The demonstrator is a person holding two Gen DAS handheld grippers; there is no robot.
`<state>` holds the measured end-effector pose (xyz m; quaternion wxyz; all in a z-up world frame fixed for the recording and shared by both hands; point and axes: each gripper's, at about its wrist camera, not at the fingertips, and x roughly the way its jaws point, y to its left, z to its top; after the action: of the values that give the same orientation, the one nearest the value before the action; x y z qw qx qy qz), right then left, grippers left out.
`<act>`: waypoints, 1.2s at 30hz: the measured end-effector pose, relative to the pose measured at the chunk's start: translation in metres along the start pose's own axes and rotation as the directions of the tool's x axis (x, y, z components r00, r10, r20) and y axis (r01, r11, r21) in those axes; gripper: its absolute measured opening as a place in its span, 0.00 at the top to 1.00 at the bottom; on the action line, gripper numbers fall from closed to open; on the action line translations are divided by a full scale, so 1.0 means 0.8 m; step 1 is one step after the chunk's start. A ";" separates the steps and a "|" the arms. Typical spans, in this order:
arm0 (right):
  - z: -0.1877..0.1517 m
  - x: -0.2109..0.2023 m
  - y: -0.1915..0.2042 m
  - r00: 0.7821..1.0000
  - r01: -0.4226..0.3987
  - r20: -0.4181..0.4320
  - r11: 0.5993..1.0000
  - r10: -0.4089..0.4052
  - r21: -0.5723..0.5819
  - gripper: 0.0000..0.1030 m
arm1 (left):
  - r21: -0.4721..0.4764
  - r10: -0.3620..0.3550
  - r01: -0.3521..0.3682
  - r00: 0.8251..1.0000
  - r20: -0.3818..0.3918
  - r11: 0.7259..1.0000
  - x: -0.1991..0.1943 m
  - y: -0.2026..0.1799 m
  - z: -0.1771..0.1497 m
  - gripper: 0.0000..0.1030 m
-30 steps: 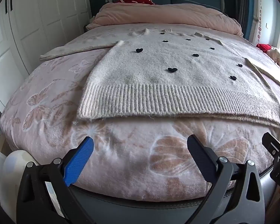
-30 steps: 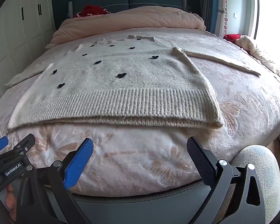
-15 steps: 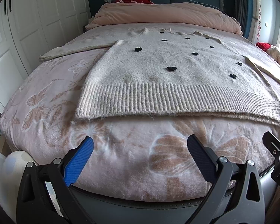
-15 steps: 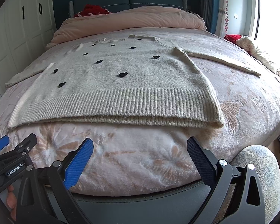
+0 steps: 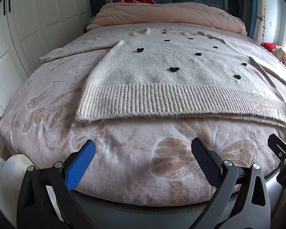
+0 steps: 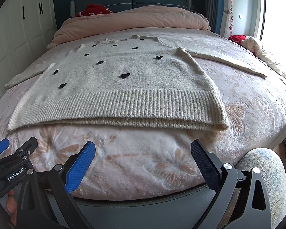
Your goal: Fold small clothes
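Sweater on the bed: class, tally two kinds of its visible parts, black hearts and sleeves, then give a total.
Black hearts: 10
Sleeves: 2
Total: 12

bed [image 5: 124, 164]: pink butterfly-print blanket on top | sweater [image 5: 173, 80]: cream, black hearts, flat across the middle, ribbed hem near foot edge, 2 sleeves spread toward side edges | duvet [image 5: 167, 13]: pink, bunched along head edge
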<state>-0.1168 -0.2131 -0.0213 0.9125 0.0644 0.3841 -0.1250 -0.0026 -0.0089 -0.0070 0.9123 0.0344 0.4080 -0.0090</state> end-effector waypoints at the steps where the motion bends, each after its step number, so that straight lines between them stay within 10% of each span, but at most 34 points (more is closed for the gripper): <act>1: 0.000 0.000 0.000 1.000 0.000 0.000 1.000 0.000 0.000 0.05 | 0.000 -0.002 0.002 1.000 0.000 1.000 0.000 0.000 0.000 0.05; 36: -0.002 0.002 0.000 1.000 0.002 -0.004 1.000 -0.002 -0.003 0.05 | 0.012 0.004 -0.005 1.000 0.017 1.000 -0.002 -0.003 0.001 0.05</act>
<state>-0.1169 -0.2129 -0.0235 0.9117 0.0628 0.3864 -0.1249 -0.0027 -0.0114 -0.0055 0.9154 0.0408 0.4003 -0.0096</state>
